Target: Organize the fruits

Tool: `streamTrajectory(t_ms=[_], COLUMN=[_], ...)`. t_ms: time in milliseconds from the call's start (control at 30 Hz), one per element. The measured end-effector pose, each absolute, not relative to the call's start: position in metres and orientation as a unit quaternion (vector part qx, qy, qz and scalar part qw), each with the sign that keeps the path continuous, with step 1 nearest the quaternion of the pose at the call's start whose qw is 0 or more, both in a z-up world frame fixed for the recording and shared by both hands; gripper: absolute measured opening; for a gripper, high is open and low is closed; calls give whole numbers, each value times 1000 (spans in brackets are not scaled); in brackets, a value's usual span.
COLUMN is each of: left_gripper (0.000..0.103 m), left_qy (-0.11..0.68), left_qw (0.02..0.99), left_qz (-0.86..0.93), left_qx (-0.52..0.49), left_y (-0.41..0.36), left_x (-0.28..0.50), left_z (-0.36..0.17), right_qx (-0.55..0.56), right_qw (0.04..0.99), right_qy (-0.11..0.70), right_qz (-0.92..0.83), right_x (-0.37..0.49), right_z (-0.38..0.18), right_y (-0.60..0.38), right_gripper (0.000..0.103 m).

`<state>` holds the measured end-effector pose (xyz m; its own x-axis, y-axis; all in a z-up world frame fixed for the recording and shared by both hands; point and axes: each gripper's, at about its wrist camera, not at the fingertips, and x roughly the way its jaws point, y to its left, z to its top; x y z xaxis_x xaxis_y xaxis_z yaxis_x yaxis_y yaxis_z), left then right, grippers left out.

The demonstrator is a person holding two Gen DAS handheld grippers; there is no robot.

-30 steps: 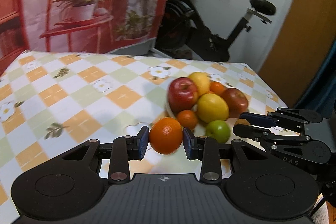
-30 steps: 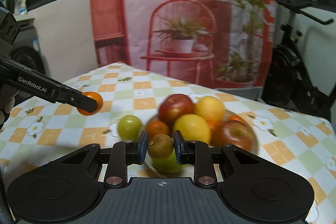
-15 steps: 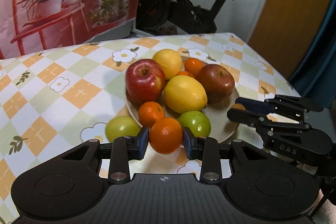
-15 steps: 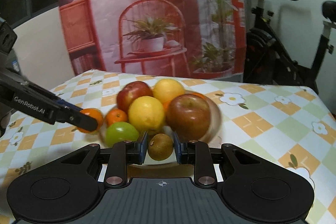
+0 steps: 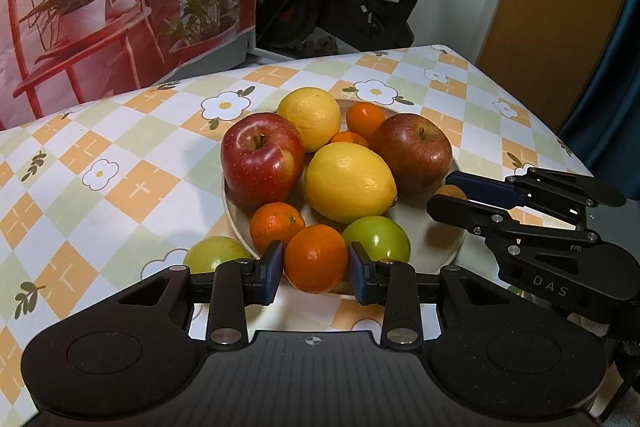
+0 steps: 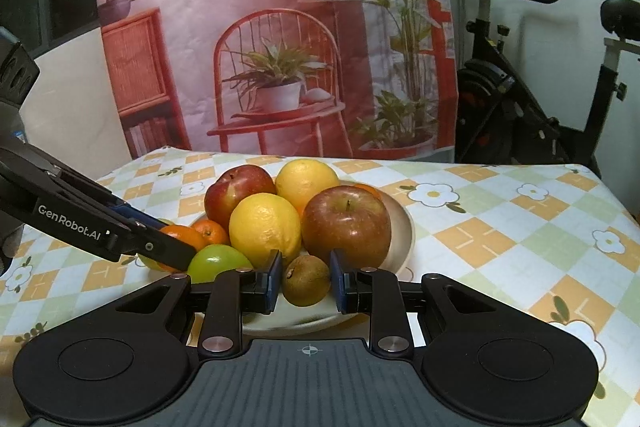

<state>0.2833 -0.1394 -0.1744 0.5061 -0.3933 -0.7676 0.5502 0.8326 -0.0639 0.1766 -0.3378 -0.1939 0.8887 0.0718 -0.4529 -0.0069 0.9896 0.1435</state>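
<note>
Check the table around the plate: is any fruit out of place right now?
Yes. One green fruit sits on the tablecloth just outside the plate, while the rest is piled on it. The left gripper holds an orange; the right gripper holds a small brown fruit.

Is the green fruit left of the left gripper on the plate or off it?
Off: the green fruit lies on the tablecloth outside the plate rim.

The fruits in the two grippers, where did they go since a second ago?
Both came in over the plate. The left gripper carried its orange from the tablecloth to the plate's near rim; the right gripper brought its brown kiwi over the near rim too. Nothing was let go: both stay clamped. The piled fruit and the green fruit beside the plate stayed put.
</note>
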Motion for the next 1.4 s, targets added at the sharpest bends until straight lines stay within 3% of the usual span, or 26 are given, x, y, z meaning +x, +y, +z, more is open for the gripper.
streamTrajectory(t_ms=[900,1400], left_gripper=[38,38], left_qy=[399,376], left_qw=[877,910], left_qz=[-267,-171], left_qx=[31,-40], left_y=[-129,-61], left_x=[282,273], left_z=[-164,-154], right_qx=[78,82], right_qw=[970,968], right_qy=[228,236], right_qz=[25,26], right_x=[165,166], right_z=[-196,-196], right_y=[-344,-345], right_gripper=[30,31])
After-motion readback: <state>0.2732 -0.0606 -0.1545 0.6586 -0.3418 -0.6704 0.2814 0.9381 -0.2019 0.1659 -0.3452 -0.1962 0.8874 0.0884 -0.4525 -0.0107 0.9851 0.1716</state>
